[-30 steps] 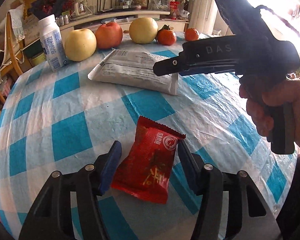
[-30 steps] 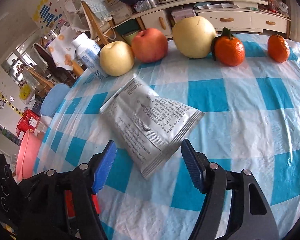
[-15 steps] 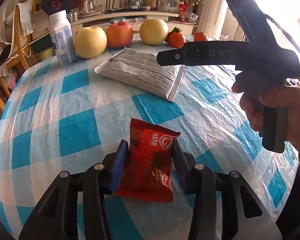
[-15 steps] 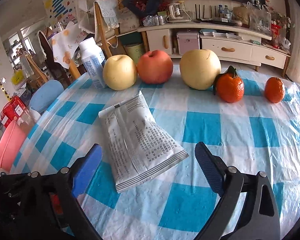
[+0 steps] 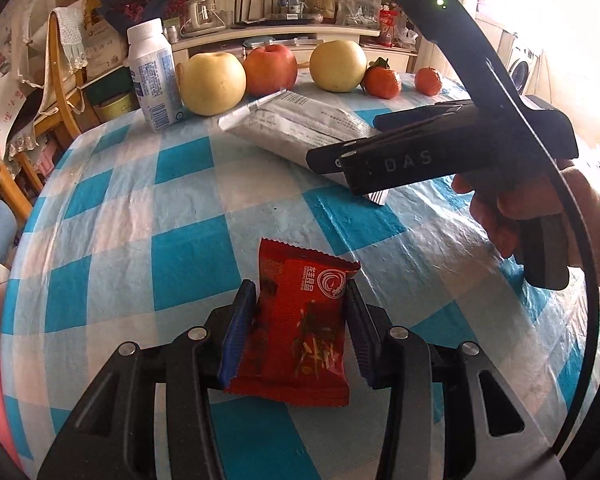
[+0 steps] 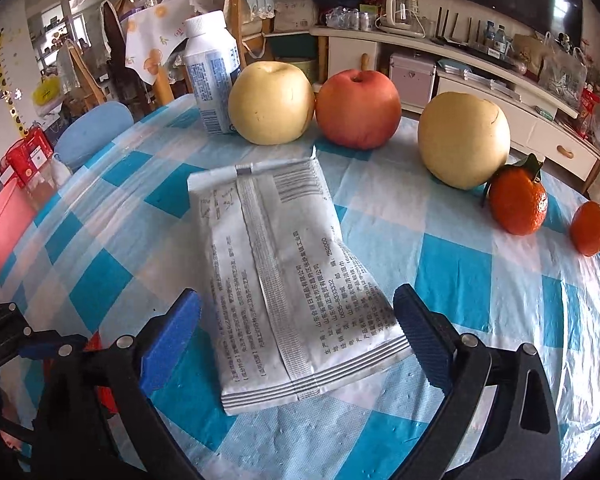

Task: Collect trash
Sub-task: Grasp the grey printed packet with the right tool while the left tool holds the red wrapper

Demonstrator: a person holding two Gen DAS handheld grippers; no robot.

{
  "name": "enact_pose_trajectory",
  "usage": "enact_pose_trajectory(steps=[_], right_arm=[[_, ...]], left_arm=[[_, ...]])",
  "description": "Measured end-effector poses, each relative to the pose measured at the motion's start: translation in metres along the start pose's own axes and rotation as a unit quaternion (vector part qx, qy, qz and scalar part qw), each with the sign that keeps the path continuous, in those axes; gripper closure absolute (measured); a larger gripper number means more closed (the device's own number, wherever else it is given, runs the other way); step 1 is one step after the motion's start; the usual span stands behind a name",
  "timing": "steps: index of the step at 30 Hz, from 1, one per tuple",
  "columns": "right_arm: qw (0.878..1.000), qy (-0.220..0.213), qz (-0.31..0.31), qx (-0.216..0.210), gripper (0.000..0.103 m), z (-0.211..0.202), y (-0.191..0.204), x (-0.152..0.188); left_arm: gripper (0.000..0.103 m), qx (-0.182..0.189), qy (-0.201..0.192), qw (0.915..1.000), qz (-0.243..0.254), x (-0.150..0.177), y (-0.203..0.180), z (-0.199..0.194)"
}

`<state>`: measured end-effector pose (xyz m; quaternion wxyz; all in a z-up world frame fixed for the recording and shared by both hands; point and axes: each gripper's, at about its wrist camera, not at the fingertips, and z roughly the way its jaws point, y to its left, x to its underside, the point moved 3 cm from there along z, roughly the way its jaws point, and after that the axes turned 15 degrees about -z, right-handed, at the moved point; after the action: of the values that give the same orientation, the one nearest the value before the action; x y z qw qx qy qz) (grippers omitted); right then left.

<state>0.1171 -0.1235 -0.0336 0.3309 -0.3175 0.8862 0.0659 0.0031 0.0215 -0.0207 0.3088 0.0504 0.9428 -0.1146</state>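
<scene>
Left gripper (image 5: 298, 328): tilted steeply down at the table (image 5: 112, 216); both blue pads pressed to the sides of the red snack wrapper (image 5: 296, 332). The jaws narrowed onto it a moment ago and now hold steady.
Red snack wrapper: lies flat on the checked cloth near the table's front edge, long axis running away from the left camera, its crimped end pointing toward the fruit.
Right gripper (image 6: 296, 336): also angled down, jaws spread wide; they have just finished opening. Its fingers straddle the near sealed end of the silver pouch (image 6: 288, 280) without pressing on it.
Right hand (image 5: 532, 216): wrapped round the black handle, seen from the side in the left view only.
Silver pouch: mid-table, print side up, long axis heading from the right gripper toward the yellow apple (image 6: 271, 103).
Left view only: the whole right tool and the hand on it.
Right view only: the pouch's print and barcode; a pink basin (image 6: 0, 236) past the table's left edge.
Back row: white bottle (image 6: 212, 76), red apple (image 6: 358, 109), pear (image 6: 464, 140), two tangerines (image 6: 518, 206).
</scene>
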Motion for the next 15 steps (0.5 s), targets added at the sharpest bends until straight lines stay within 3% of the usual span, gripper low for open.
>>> enact_pose_trajectory(steps=[15], right_arm=[[1.000,0.005,-0.005,0.010,0.019,-0.0020,0.0040,0.0034]], left_arm=[[0.060,0.007,-0.002,0.9999,-0.012,0.0000,0.0045,-0.0027]])
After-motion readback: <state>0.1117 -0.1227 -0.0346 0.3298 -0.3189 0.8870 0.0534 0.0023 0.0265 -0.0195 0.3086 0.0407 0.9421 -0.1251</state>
